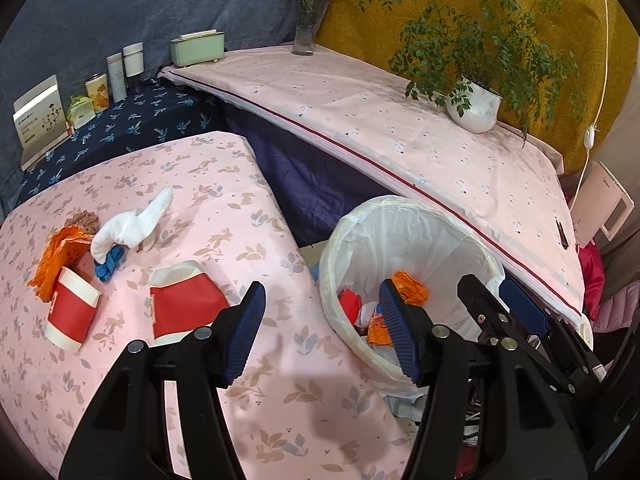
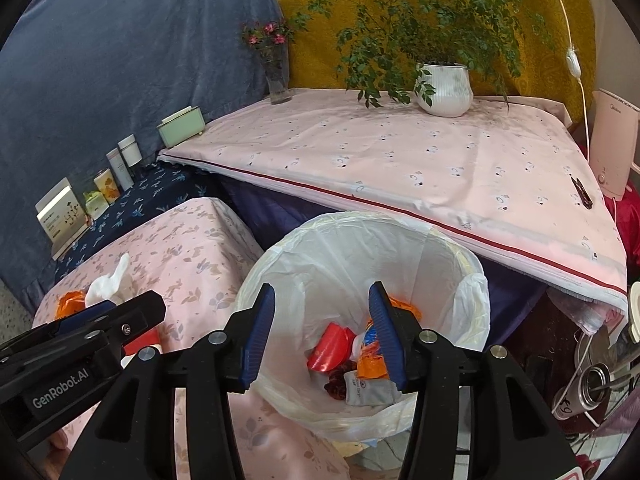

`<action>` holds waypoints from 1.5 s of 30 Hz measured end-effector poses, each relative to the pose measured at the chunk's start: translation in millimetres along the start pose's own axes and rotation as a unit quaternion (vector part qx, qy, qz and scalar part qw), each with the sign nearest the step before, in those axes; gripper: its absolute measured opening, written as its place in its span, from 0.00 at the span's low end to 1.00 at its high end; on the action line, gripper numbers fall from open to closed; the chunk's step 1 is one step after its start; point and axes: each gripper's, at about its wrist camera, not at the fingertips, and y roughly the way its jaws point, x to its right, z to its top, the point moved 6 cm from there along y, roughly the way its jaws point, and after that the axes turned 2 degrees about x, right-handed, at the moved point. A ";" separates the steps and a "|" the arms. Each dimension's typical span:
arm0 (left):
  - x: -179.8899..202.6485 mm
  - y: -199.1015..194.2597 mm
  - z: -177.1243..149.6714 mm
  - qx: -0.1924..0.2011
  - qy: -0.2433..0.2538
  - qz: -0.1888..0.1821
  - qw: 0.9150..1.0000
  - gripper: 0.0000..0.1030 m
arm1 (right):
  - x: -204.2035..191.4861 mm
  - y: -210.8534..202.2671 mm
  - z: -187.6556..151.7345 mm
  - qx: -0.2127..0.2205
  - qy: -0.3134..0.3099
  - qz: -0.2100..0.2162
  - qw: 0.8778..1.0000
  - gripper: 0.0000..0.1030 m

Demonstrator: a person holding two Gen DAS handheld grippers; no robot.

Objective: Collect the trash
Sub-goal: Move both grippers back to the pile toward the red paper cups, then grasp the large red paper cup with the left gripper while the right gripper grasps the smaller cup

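**Both hand-held grippers empty beside the lined bin**

Left wrist view: the left hand-held gripper [image 1: 322,312] stands with its jaws well apart and nothing between them, over the edge of the pink leaf-print surface [image 1: 240,208]. On that surface to the left lie two red-and-white paper cups [image 1: 72,312] [image 1: 186,300], both on their sides, with a crumpled orange wrapper [image 1: 54,258] touching the far one. Near them a white tissue [image 1: 134,224] rests over a blue scrap [image 1: 110,264]. To the right, below the surface edge, is the trash bin [image 1: 404,220] with a white liner; orange and red litter shows inside. The right hand-held gripper [image 1: 492,300] hangs over the bin's right rim.

Right wrist view: the right hand-held gripper [image 2: 322,312] hovers over the trash bin [image 2: 320,240], jaws about half apart and holding nothing. Inside the bin lie a red cup [image 2: 330,346], orange wrapper pieces [image 2: 372,366] and a grey packet [image 2: 368,390]. The left hand-held gripper [image 2: 132,312] reaches in from the left over the pink surface [image 2: 192,248], where the tissue [image 2: 106,282] remains.
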 end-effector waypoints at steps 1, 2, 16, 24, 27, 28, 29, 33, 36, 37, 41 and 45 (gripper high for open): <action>-4.3 -0.7 -0.2 0.000 -0.003 0.002 1.000 0.54 | -3.1 -0.6 0.0 0.000 -0.002 0.002 1.000 0.49; -8.1 -1.2 -0.6 0.000 -0.007 0.003 1.000 0.54 | -5.2 -1.1 -0.2 0.001 -0.004 0.003 1.000 0.50; -75.4 -11.3 -9.8 0.005 -0.050 0.043 0.998 0.59 | -54.0 -1.9 -12.9 -0.008 -0.036 0.023 0.999 0.57; -127.6 -15.6 -20.7 0.007 -0.078 0.078 0.994 0.68 | -87.1 0.3 -23.4 -0.017 -0.057 0.036 0.998 0.61; -146.2 -17.0 -25.0 0.007 -0.084 0.091 0.992 0.68 | -99.0 3.5 -27.6 -0.023 -0.063 0.040 0.997 0.61; -153.0 -17.4 -26.6 0.007 -0.088 0.095 0.992 0.69 | -102.9 5.2 -28.7 -0.025 -0.065 0.041 0.997 0.61; -159.4 -17.7 -28.2 0.007 -0.091 0.099 0.991 0.69 | -106.4 6.2 -30.1 -0.027 -0.067 0.042 0.997 0.61; -182.8 -17.2 -34.6 0.005 -0.102 0.111 0.989 0.69 | -121.6 12.6 -35.1 -0.035 -0.078 0.045 0.995 0.61; -202.8 -16.2 -40.3 0.000 -0.117 0.117 0.986 0.69 | -131.1 17.8 -38.6 -0.041 -0.082 0.047 0.995 0.63; -208.9 -16.0 -42.4 -0.001 -0.122 0.120 0.985 0.69 | -134.0 20.1 -39.6 -0.043 -0.083 0.048 0.995 0.64; -232.1 -15.3 -49.0 -0.003 -0.137 0.131 0.982 0.74 | -145.2 31.0 -44.4 -0.053 -0.086 0.049 0.994 0.65; -251.9 -13.8 -55.4 -0.003 -0.150 0.143 0.978 0.80 | -155.7 42.5 -51.1 -0.065 -0.093 0.047 0.992 0.68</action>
